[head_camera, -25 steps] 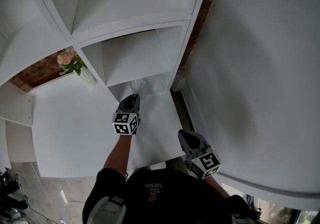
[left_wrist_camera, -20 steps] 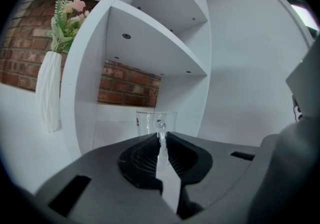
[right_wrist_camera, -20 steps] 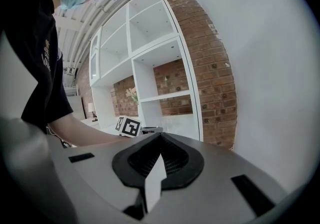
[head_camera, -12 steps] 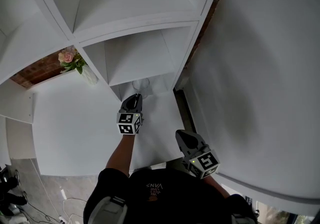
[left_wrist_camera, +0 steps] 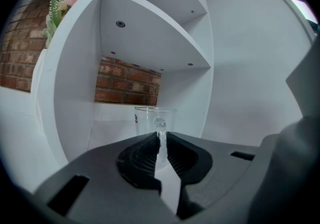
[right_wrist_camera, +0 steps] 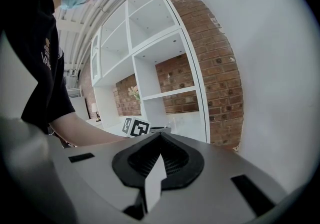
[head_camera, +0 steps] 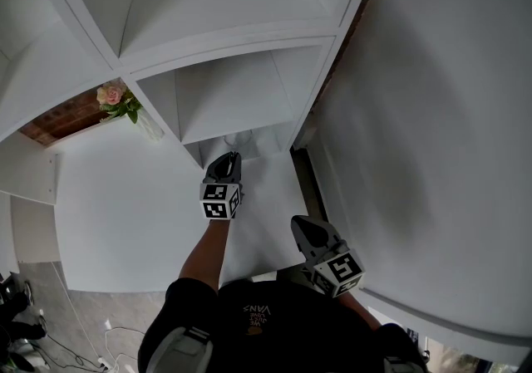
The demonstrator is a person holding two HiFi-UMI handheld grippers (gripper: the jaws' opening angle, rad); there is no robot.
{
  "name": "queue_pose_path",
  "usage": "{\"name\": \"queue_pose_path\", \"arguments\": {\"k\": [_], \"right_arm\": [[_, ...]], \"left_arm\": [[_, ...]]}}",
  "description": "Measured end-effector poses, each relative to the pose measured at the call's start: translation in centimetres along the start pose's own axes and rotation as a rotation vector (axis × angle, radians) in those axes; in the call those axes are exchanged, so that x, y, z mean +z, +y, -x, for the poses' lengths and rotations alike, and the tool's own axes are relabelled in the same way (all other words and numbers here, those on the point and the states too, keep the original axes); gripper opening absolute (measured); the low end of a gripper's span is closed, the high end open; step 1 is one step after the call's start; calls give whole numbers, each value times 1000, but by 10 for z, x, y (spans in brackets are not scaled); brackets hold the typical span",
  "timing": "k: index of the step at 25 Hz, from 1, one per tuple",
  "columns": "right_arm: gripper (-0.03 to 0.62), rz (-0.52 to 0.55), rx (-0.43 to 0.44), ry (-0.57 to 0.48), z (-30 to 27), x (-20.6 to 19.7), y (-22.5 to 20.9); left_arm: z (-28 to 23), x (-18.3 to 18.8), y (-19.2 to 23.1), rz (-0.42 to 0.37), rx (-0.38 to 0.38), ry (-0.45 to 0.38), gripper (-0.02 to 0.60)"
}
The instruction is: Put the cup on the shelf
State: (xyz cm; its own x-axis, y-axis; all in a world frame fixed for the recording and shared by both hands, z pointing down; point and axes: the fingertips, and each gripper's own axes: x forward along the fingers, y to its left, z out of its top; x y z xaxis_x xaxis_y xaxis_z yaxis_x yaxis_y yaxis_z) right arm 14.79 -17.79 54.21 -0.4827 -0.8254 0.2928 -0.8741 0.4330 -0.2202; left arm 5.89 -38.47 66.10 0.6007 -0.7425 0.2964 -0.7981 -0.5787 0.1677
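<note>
A clear plastic cup (left_wrist_camera: 154, 118) stands upright just past the tips of my left gripper (left_wrist_camera: 160, 135). The jaws are shut on its near wall. In the head view the cup (head_camera: 235, 143) is a faint outline at the mouth of the lower right compartment of the white shelf (head_camera: 249, 41), with the left gripper (head_camera: 226, 164) right behind it. The left gripper view looks into that compartment (left_wrist_camera: 131, 31), which has a brick back wall. My right gripper (head_camera: 304, 230) hangs lower, near the person's body, shut and holding nothing.
A glass vase of pink flowers (head_camera: 118, 104) stands on the white ledge (head_camera: 125, 188) left of the compartment. A white wall (head_camera: 432, 130) rises on the right, with a dark gap (head_camera: 303, 180) along its foot.
My left gripper has carried the cup forward, up to the mouth of the lower compartment. The right gripper has stayed about where it was.
</note>
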Motion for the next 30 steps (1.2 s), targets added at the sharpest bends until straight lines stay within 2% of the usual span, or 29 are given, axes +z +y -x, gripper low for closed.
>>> {"name": "queue_pose_path", "arguments": {"k": [18, 30], "right_arm": [[0, -9, 24, 12, -14, -4, -7], [0, -32, 32, 13, -19, -4, -12]], "left_arm": [[-41, 0, 13, 0, 37, 44, 28], [-62, 8, 22, 26, 53, 29, 29]]}}
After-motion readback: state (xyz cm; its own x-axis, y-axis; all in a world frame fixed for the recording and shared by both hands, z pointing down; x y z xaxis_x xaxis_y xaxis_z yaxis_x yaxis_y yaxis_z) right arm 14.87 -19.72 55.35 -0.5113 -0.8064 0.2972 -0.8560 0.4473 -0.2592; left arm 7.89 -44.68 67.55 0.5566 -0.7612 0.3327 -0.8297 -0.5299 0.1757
